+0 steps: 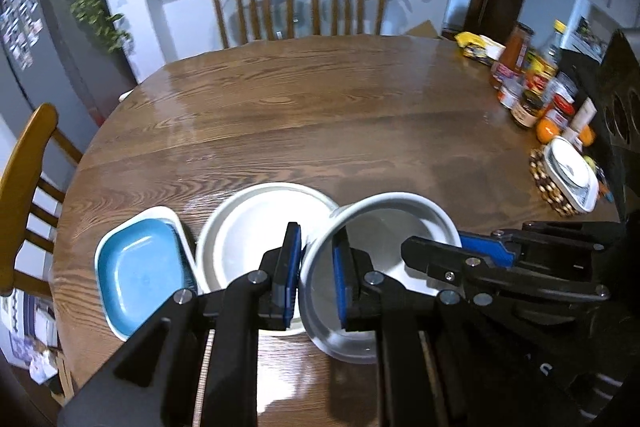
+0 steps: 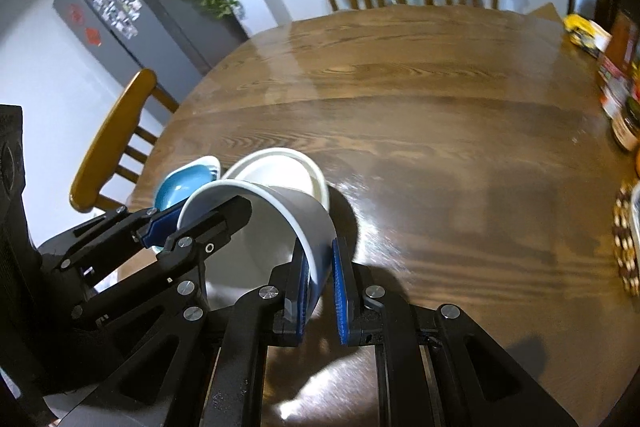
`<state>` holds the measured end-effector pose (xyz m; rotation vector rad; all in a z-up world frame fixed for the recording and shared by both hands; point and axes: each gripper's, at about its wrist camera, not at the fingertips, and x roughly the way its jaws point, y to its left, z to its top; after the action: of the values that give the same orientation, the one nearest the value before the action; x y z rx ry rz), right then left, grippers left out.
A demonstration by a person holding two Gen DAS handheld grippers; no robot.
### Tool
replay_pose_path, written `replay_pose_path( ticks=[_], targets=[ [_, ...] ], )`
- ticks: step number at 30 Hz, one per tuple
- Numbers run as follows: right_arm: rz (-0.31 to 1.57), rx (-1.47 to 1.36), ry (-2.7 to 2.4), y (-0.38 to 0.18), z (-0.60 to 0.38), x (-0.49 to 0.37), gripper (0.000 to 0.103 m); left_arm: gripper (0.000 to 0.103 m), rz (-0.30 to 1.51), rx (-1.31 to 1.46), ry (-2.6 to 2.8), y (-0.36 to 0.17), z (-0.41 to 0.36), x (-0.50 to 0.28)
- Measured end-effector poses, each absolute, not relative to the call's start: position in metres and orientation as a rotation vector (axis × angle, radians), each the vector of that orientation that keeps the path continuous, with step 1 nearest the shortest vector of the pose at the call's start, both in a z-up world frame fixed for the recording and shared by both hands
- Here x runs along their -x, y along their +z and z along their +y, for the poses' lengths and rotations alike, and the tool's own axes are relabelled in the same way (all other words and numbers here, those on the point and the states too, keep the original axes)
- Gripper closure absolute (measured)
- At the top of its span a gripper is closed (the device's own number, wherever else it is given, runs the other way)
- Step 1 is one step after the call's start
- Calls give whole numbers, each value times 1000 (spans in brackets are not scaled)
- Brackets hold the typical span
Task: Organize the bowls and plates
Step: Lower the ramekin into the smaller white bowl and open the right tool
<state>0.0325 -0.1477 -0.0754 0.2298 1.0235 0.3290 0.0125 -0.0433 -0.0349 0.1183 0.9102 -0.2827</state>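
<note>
Wood table [image 1: 304, 99]: blue dish [image 1: 140, 267], white plate [image 1: 248, 231], jars [image 1: 532, 83] on it.

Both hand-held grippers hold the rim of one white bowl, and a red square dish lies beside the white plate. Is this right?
Not quite. The square dish is blue, not red; the left wrist view shows it. The left hand-held gripper and right hand-held gripper do grip the white bowl, beside the white plate.

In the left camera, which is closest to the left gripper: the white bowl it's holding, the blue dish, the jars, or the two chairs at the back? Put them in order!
From the left gripper, in the left wrist view:
1. White bowl, gripped at its rim.
2. Blue dish, just left on the table, past the white plate.
3. Jars, far right edge.
4. Two chairs, behind the table's far side.
</note>
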Motion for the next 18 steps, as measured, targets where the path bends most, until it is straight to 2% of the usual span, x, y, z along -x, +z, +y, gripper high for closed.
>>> replay_pose_path(
  ticks=[18],
  targets=[
    [1186,-206,405,-124,-101,-90,89,92,1101,-21,-186,-85,-4,-67]
  ],
)
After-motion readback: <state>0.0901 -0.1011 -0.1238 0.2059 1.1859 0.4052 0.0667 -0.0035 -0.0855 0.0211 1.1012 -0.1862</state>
